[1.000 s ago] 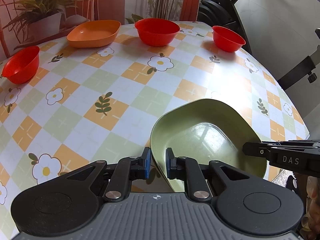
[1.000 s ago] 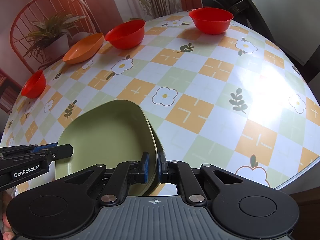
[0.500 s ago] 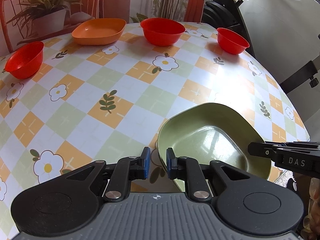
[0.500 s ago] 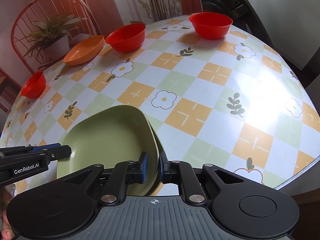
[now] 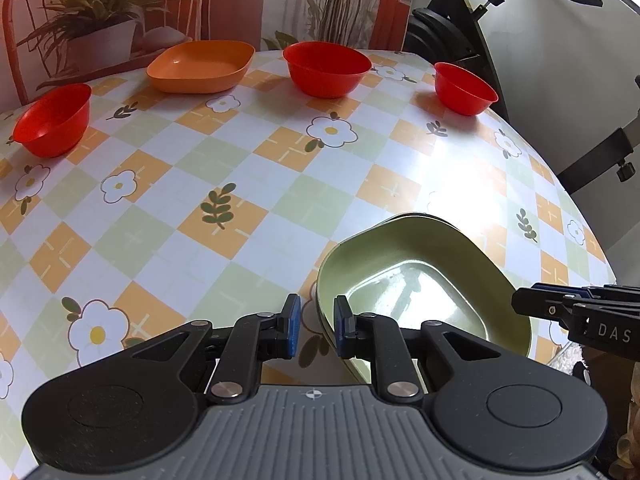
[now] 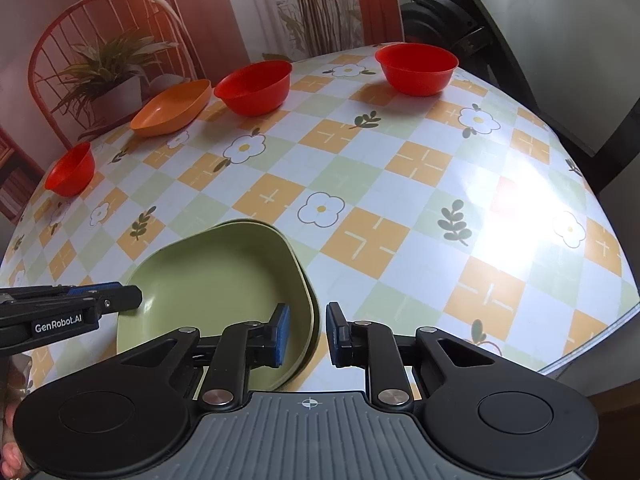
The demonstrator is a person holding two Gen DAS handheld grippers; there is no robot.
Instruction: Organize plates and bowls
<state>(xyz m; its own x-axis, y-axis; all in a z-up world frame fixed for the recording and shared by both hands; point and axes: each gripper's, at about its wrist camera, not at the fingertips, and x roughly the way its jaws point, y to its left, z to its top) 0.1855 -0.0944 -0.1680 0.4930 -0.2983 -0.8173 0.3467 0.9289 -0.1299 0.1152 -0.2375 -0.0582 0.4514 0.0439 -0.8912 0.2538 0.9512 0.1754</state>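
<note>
Round tabletop [image 5: 248, 176] under a glossy checked oilcloth with flowers and leaves; potted plant [image 5: 100, 28] and red wire chair [image 6: 104, 40] behind it.

Item 1: two pale green rounded-square plastic plates, nested [image 5: 424, 276], at the near edge. Judged done.

Item 2: one orange rounded-square plastic plate [image 5: 200, 65], far side, standing alone. Judged left to gather.

Item 3: three red round plastic bowls, well apart: far left [image 5: 52, 120], far centre [image 5: 326, 67], far right [image 5: 464, 87]. Not yet stacked.

Your left tongs [image 5: 316, 328]: parted, gripping nothing. The blue pads straddle the left rim of the green plates, one pad outside, one over the inside; no contact is evident.

Your right tongs [image 6: 306, 334]: likewise parted and empty, straddling the right rim of the same plates, the rim standing between the pads.

Progress, as judged: early. The green pair lies directly at both tongs; everything else sits across the tabletop, well away.
</note>
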